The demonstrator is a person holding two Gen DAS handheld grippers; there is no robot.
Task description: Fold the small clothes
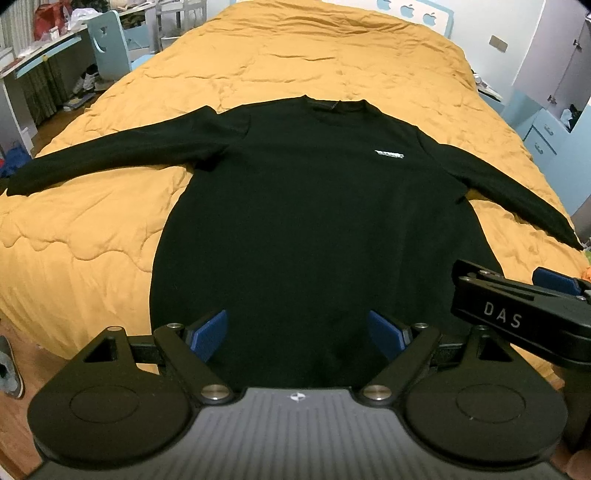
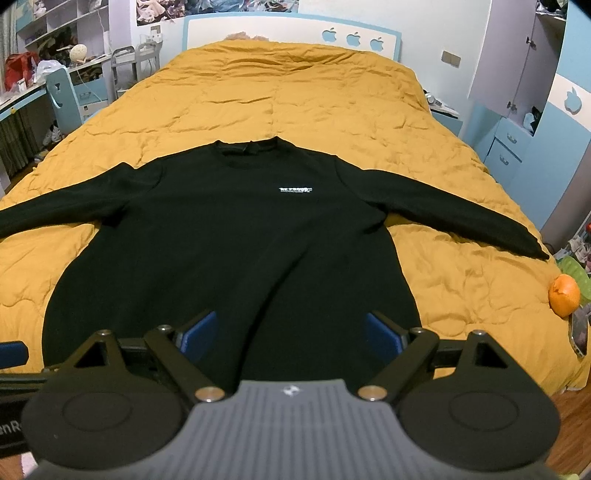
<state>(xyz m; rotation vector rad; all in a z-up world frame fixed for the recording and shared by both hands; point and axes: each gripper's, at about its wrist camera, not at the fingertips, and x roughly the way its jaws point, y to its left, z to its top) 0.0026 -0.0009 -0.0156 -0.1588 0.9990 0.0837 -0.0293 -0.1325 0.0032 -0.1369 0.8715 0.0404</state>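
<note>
A black long-sleeved sweatshirt (image 1: pixel 314 206) (image 2: pixel 229 243) lies flat and face up on the mustard quilt, collar away from me, both sleeves spread out sideways, a small white logo (image 1: pixel 389 154) (image 2: pixel 294 189) on its chest. My left gripper (image 1: pixel 297 338) hovers open above the shirt's hem with nothing between its blue pads. My right gripper (image 2: pixel 290 336) is likewise open over the hem, a little to the right. The right gripper's body (image 1: pixel 517 314) shows at the right edge of the left wrist view.
The mustard quilt (image 1: pixel 314 55) (image 2: pixel 288 92) covers a wide bed with a white-and-blue headboard (image 2: pixel 295 33). An orange (image 2: pixel 564 291) sits at the bed's right edge. A desk and blue chair (image 1: pixel 109 44) stand left; blue drawers (image 2: pixel 509 147) stand right. Wooden floor lies below.
</note>
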